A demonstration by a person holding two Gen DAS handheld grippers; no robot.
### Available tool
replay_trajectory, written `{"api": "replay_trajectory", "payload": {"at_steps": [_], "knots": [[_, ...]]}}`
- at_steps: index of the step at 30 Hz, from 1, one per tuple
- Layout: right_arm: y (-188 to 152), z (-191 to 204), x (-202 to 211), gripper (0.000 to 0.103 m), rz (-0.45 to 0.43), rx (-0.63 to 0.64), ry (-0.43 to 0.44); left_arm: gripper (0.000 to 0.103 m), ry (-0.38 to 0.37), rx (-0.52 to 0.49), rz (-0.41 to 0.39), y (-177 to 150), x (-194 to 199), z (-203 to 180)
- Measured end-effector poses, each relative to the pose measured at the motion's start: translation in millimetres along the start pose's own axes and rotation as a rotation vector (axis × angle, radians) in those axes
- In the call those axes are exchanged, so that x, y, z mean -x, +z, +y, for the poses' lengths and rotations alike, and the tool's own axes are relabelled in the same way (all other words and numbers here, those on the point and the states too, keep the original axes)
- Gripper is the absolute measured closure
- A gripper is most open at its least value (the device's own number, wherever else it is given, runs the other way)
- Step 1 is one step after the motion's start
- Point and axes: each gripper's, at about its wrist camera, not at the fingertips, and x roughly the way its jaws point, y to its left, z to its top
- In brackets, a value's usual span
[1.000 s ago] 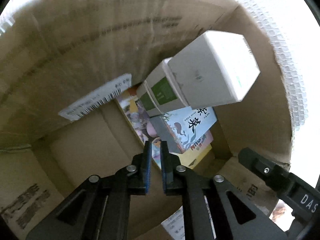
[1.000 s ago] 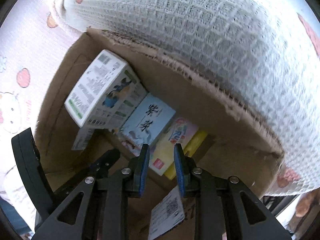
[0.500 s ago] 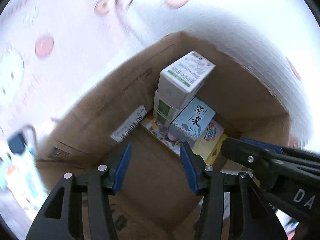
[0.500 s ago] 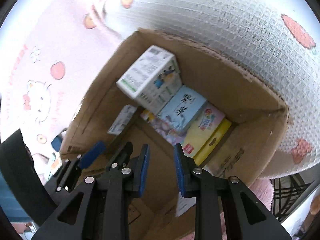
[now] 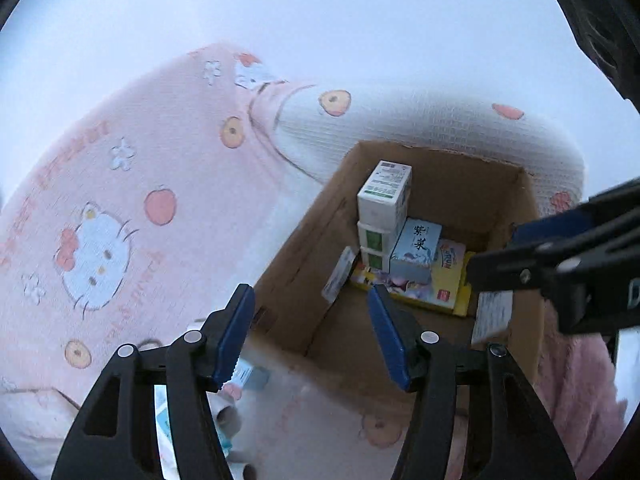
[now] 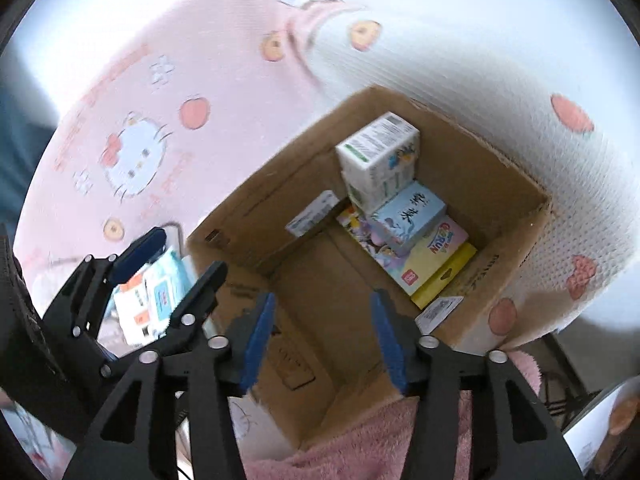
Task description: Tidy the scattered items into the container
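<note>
Left gripper (image 5: 310, 328) hangs above the near left corner of the cardboard box (image 5: 524, 200), its jaws having just been opening, nothing between them. Right gripper (image 6: 322, 340) hovers over the box's bare floor, jaws likewise just parting and empty. Inside, a white carton (image 6: 378, 152) tops a stack beside a pale blue box (image 6: 408, 216) and flat yellow packets (image 6: 430, 264). Wipes packs (image 6: 150, 300) lie outside on the pink bedspread (image 5: 120, 200).

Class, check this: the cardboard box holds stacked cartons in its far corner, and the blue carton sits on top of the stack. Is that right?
Not quite. The white carton tops the stack in the cardboard box; the blue carton leans lower beside it, as the right wrist view shows.
</note>
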Motion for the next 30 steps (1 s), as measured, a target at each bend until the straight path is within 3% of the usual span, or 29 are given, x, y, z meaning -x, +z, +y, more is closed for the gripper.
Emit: {"api": "replay_trajectory", "payload": {"at_steps": [6,9,14,17,22,30], "knots": [[-25.5,31.4,23.3,0.039,-0.025,0.085,-0.031,0.038,0.019,0.18,-0.02,-24.6,32.6,26.5],[-40.6,43.1,36.0,0.034,-0.043,0.122,-0.048,0.033,-0.001,0.262,-0.043,-34.5,45.4,26.6],[-63.1,54.1,57.9,0.027,-0.07,0.175,-0.045,0.031,0.037,0.369,-0.086,-45.5,83.4,23.5],[-72.1,55.4,72.9,0.025,-0.082,0.181,-0.048,0.029,0.045,0.387,-0.077,-49.1,99.3,21.2],[-80.0,58.0,99.8,0.013,-0.141,0.203,-0.039,0.025,0.153,0.354,-0.047,-45.4,118.4,11.7],[-86.9,53.1,116.3,0.01,-0.175,0.214,-0.027,0.025,0.167,0.361,-0.069,-39.0,134.9,-0.5]]}}
